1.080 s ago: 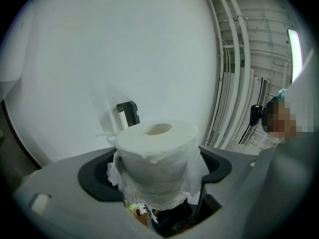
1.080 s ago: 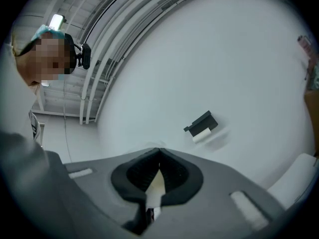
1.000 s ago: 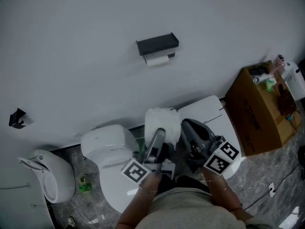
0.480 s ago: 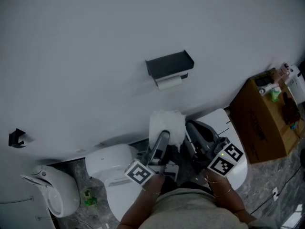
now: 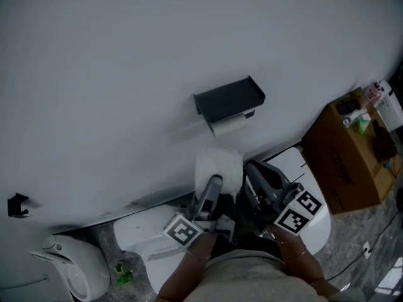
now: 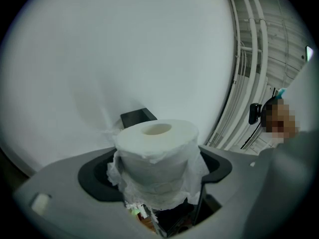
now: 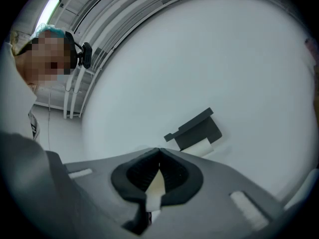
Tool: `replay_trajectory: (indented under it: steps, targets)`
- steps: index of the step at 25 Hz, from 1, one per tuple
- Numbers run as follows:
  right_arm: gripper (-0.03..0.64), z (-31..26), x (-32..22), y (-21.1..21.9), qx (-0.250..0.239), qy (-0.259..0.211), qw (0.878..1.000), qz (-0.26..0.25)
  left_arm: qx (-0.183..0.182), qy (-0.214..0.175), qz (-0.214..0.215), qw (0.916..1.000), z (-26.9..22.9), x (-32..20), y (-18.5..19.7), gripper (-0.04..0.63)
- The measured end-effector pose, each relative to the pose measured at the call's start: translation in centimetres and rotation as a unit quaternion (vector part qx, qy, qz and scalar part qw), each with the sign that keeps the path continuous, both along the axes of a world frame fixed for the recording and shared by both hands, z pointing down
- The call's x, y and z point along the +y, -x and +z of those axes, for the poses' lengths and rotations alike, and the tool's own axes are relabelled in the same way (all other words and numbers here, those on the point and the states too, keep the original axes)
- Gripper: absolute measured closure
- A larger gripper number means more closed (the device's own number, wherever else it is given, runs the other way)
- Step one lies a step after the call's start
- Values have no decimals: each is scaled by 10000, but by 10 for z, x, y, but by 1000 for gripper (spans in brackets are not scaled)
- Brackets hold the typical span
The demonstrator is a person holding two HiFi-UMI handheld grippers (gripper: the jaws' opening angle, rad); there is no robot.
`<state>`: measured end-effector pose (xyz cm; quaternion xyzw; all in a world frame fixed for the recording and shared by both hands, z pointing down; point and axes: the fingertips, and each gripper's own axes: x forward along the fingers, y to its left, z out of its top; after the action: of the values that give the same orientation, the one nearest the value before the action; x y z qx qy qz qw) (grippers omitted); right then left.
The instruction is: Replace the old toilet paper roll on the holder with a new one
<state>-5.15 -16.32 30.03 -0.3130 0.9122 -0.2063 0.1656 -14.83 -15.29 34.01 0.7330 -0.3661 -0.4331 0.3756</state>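
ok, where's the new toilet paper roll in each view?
Head view: new roll at centre, held in the left gripper, just below the black holder.
Left gripper view: low centre, between the jaws.
Right gripper view: not in it.
Shared landmark: the black holder on the wall, seen behind the roll in the left gripper view and right of centre in the right gripper view.
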Motion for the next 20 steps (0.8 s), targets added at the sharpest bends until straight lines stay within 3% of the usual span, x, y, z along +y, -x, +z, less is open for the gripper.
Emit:
replay_trajectory:
  steps: [5, 9, 12, 20]
  targets:
    - [614, 10, -22, 4, 37, 161, 9998, 113, 37, 113, 65, 9999, 11, -21, 7, 155]
    - [614, 18, -36, 3, -52, 325, 9994, 123, 279, 221, 78, 9993, 45, -28, 13, 155]
    - [614, 21, -46, 2, -96, 412, 9991, 53, -51, 238, -8, 9997, 25, -39, 8, 155]
    - [614, 30, -77, 4, -341, 729, 9962, -322, -225, 412, -365, 9982, 32, -54, 9, 156]
